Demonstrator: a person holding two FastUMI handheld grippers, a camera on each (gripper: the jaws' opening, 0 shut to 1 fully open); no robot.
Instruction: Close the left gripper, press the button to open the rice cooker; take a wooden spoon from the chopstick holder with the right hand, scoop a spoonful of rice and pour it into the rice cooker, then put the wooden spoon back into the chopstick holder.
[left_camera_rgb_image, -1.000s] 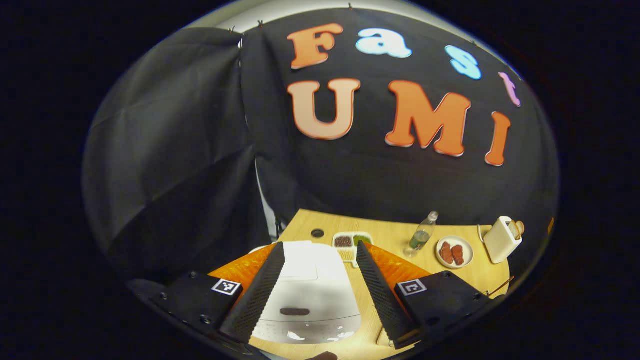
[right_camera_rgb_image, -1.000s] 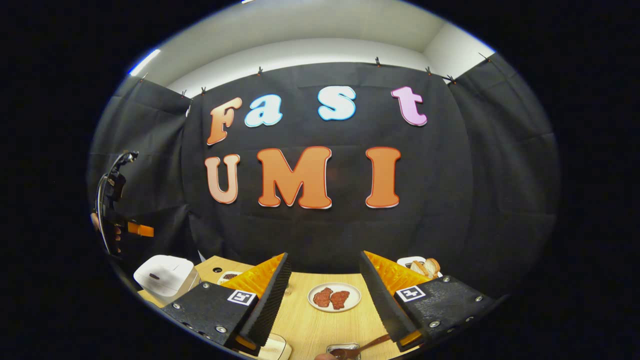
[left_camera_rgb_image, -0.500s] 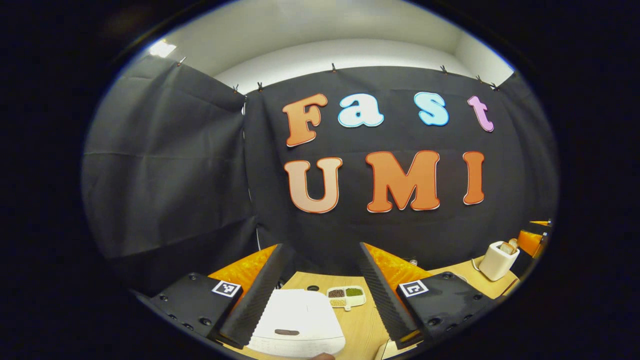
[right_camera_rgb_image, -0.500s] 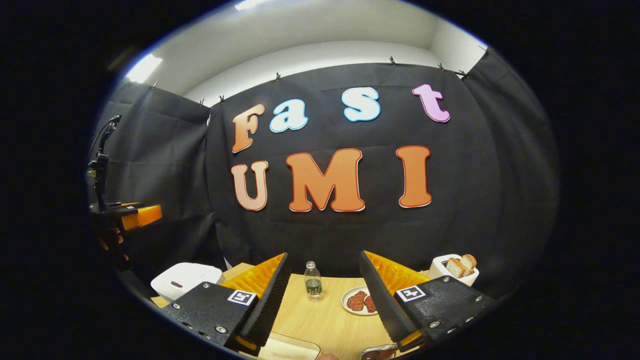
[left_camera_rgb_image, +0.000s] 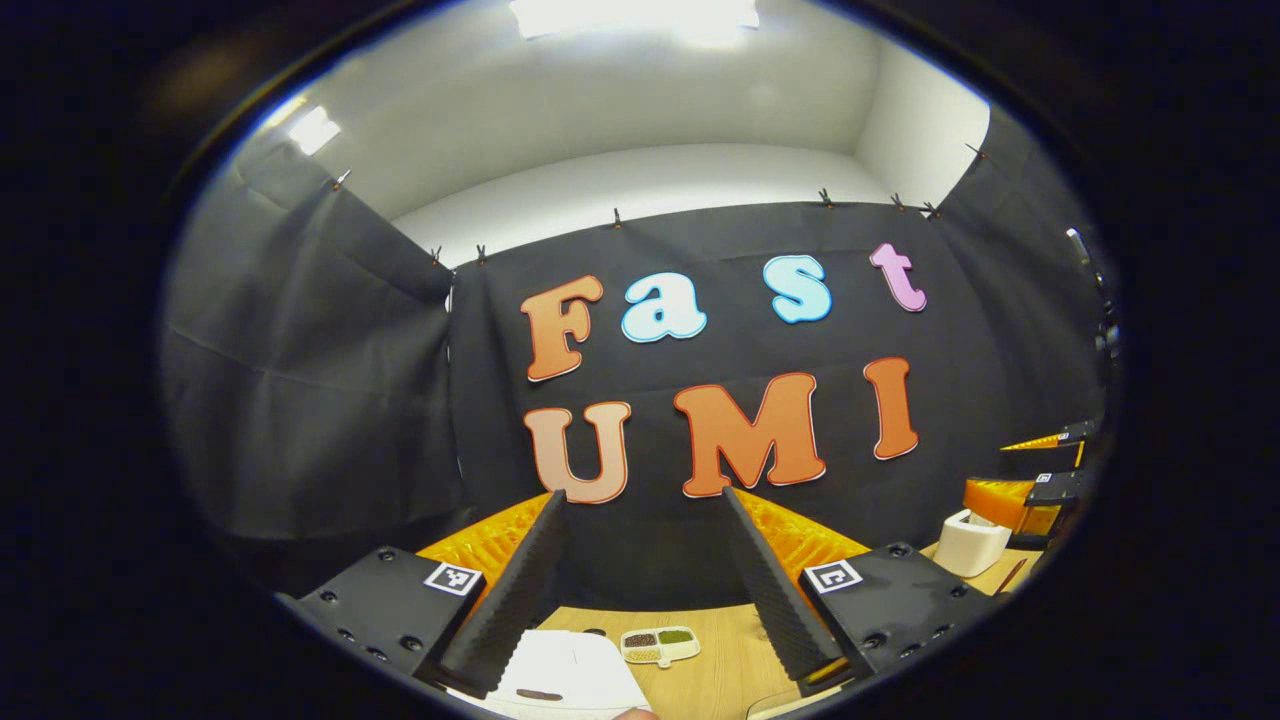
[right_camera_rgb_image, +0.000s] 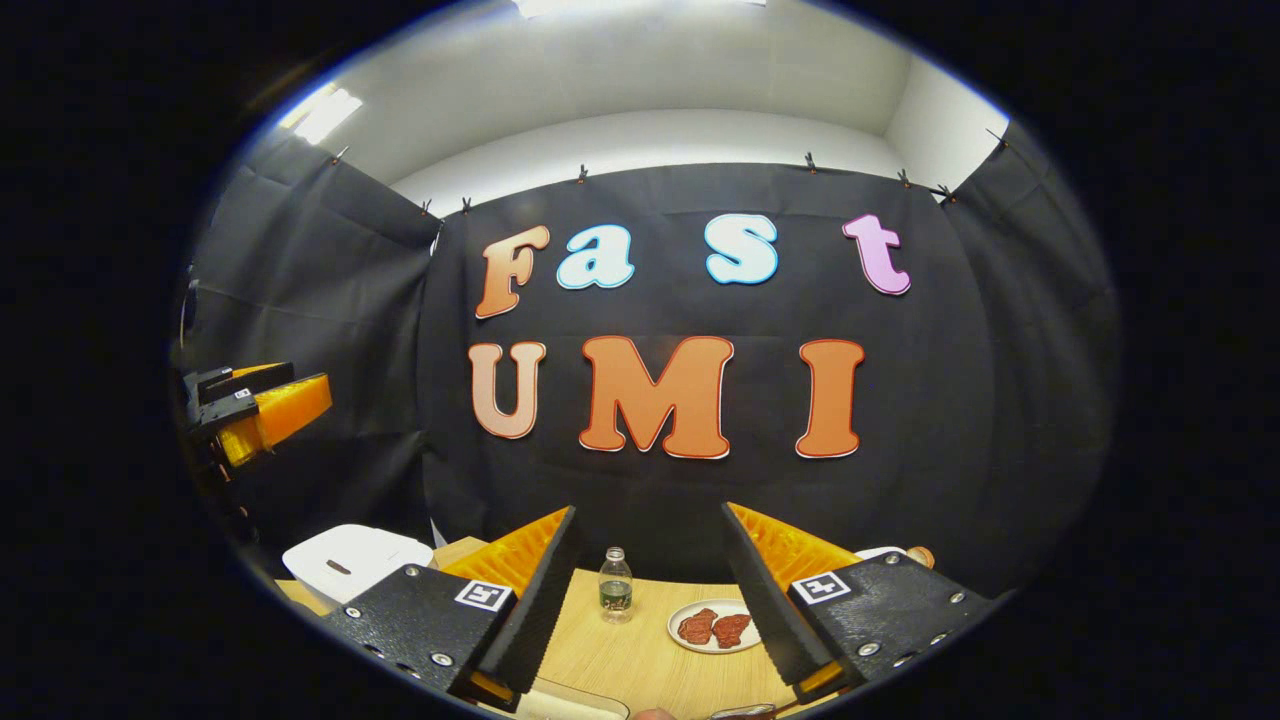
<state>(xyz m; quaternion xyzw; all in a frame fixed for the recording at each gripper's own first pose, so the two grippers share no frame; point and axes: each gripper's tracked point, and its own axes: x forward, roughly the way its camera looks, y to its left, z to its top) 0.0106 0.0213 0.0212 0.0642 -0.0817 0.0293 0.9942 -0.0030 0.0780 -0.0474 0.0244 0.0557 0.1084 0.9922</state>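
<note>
The white rice cooker (left_camera_rgb_image: 570, 685) sits with its lid down on the wooden table (left_camera_rgb_image: 720, 665), at the bottom edge of the left gripper view between the fingers. My left gripper (left_camera_rgb_image: 642, 495) is open and held high above it, pointing at the booth wall. My right gripper (right_camera_rgb_image: 650, 508) is open too, with nothing between its fingers. In the right gripper view the rice cooker (right_camera_rgb_image: 350, 555) lies low on the left, and the left gripper (right_camera_rgb_image: 305, 380) hangs in the air above it. A brown spoon tip (right_camera_rgb_image: 745, 712) peeks in at the bottom edge.
A small tray of beans (left_camera_rgb_image: 660, 645) lies behind the cooker. A toaster (left_camera_rgb_image: 968, 542) stands at the right, below the right gripper (left_camera_rgb_image: 990, 468). A water bottle (right_camera_rgb_image: 615, 585) and a plate of meat (right_camera_rgb_image: 712, 627) sit mid-table. A pale container rim (right_camera_rgb_image: 575, 703) shows at the bottom.
Both grippers have lifted and tipped upward, so the table and the rice cooker have slid down toward the bottom edge. Both stay open and hold nothing.
</note>
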